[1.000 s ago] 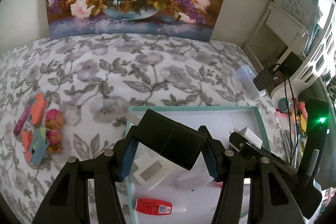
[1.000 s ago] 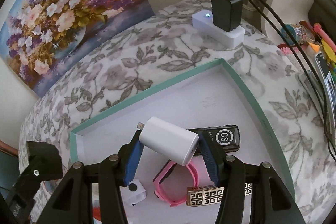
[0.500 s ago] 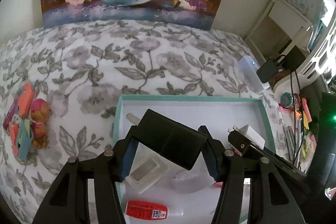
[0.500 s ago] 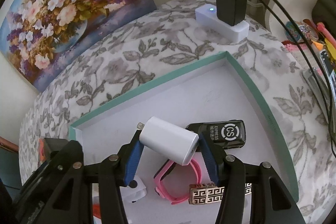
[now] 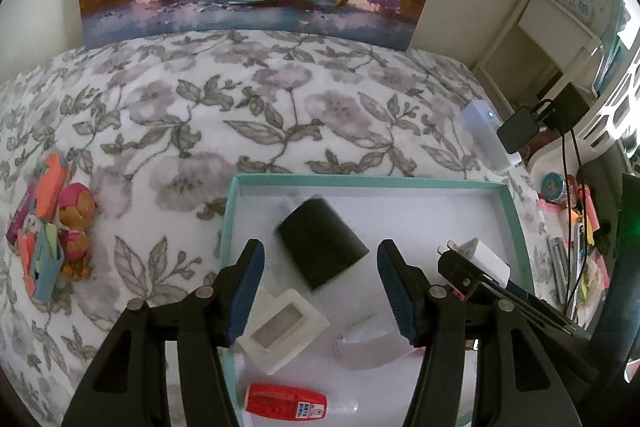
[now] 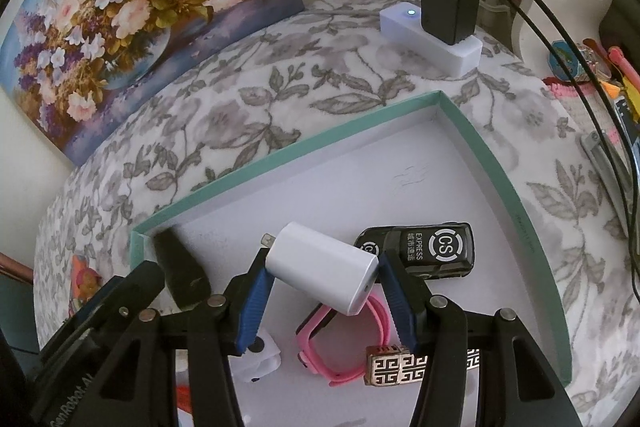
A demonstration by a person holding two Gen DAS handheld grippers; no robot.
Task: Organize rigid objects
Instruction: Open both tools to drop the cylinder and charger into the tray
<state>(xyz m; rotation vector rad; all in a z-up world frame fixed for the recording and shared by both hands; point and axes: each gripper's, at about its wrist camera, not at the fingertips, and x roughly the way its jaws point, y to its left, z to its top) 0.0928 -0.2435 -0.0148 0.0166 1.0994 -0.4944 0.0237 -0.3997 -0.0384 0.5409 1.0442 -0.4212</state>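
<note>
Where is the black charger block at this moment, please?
In the left wrist view, the black charger block lies inside the teal-rimmed tray near its far-left corner, just ahead of the open left gripper, with the white rectangular case nearer the camera.

Black toy car (image 6: 420,249), in tray, right wrist view: roof marked "CS" in a white ring, with "EXPRESS" and a line of Chinese characters beside it.
Left gripper body, near left edge of same view: part-word "GenRobot.AI".
Red tube (image 5: 286,399), near tray edge, left wrist view: label print too small to read.
</note>
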